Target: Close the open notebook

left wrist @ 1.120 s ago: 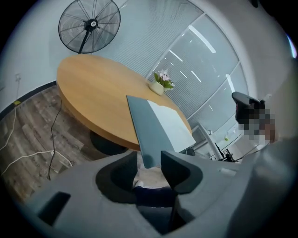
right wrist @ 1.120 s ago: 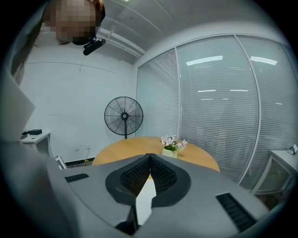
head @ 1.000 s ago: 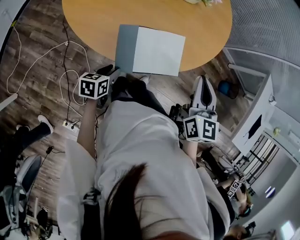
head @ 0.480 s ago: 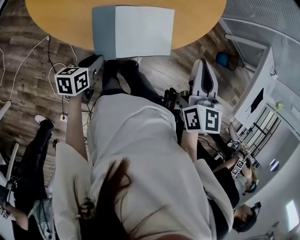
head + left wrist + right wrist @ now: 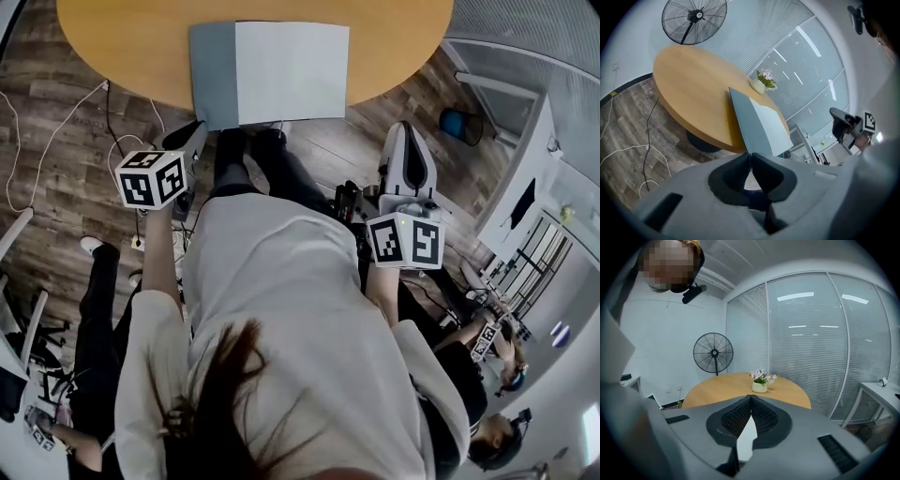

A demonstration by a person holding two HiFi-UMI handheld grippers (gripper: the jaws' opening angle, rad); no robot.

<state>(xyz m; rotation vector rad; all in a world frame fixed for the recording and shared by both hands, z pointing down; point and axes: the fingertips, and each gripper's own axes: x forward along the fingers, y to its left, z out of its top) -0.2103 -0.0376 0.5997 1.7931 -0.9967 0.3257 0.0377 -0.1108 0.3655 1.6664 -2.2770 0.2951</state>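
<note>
We see the notebook (image 5: pixel 291 73) lying open at upper centre of the head view, on the near edge of the round table (image 5: pixel 122 37), grey cover left, white page right. Left gripper (image 5: pixel 750 155), lower centre of its view: jaws have just been closing, tips now meet on nothing, notebook beyond them, apart. Right gripper (image 5: pixel 750 398): jaws together, empty, facing a flower pot (image 5: pixel 760 383) and a fan (image 5: pixel 713 353). Only print: black-and-white square markers on the left cube (image 5: pixel 150 178) and right cube (image 5: pixel 405 241).
</note>
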